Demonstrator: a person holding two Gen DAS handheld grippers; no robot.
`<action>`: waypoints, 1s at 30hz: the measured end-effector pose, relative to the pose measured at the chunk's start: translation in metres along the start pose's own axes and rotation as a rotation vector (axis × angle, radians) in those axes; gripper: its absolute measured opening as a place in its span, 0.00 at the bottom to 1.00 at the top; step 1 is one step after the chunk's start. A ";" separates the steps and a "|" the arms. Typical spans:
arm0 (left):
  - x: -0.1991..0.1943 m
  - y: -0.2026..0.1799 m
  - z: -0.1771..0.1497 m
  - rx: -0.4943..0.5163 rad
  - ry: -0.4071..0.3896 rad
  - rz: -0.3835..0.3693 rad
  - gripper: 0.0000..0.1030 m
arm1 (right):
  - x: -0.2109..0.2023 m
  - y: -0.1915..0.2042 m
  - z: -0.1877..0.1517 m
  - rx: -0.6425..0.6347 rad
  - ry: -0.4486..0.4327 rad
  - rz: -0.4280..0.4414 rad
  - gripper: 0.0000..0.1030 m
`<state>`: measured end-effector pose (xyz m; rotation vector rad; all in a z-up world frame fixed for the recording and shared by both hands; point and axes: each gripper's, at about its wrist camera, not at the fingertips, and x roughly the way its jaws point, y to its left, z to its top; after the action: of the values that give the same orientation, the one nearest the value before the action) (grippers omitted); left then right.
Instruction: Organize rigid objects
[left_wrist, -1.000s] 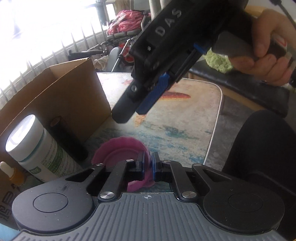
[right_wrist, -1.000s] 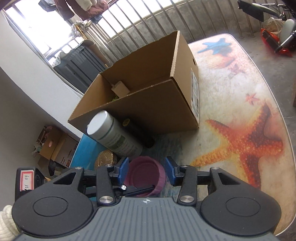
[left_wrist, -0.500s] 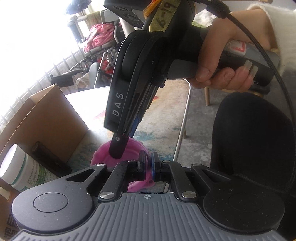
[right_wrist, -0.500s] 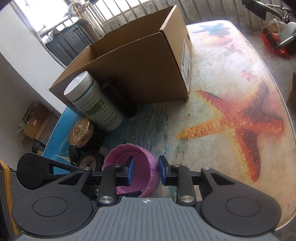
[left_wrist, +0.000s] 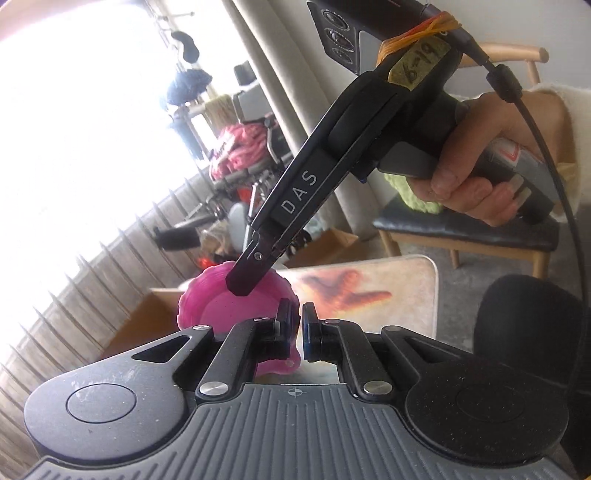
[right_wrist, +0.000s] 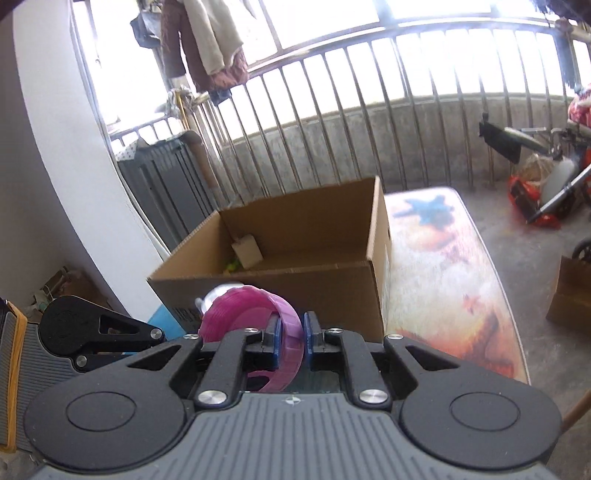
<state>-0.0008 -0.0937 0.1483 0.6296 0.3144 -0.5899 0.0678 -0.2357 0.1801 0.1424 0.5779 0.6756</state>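
Observation:
A pink ribbed lid (right_wrist: 236, 310) hangs in the air in front of the open cardboard box (right_wrist: 303, 236), held from two sides. My right gripper (right_wrist: 291, 339) is shut on the lid's near rim, which stands on edge between the blue pads. In the left wrist view the lid (left_wrist: 221, 306) is pinched at its right rim by my left gripper (left_wrist: 297, 332), also shut. The right gripper (left_wrist: 245, 280) reaches in from the upper right, a hand (left_wrist: 469, 184) on its handle. The left gripper's body (right_wrist: 85, 332) shows at the left of the right wrist view.
A white bottle top (right_wrist: 216, 293) peeks out behind the lid, against the box's front wall. The starfish-print table (right_wrist: 443, 280) runs to the right of the box. A wooden chair (left_wrist: 461, 229) and a black seat back (left_wrist: 524, 325) stand beyond the table's edge. A metal railing (right_wrist: 369, 110) lies behind.
The right gripper's jaws closed on the lid's rim. Both grippers then rose with the lid off the table, and the bottles and jars dropped out of sight.

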 end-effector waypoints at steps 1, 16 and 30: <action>-0.003 0.014 0.006 -0.016 0.001 0.004 0.05 | 0.003 0.007 0.017 -0.019 -0.013 0.017 0.13; 0.095 0.187 -0.067 -0.066 0.414 -0.004 0.05 | 0.251 0.032 0.115 0.022 0.249 0.069 0.12; 0.180 0.226 -0.141 -0.069 0.783 -0.252 0.05 | 0.386 0.000 0.067 0.088 0.685 0.024 0.13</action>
<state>0.2642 0.0675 0.0633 0.7419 1.1565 -0.5482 0.3481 0.0102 0.0595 -0.0059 1.2659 0.7200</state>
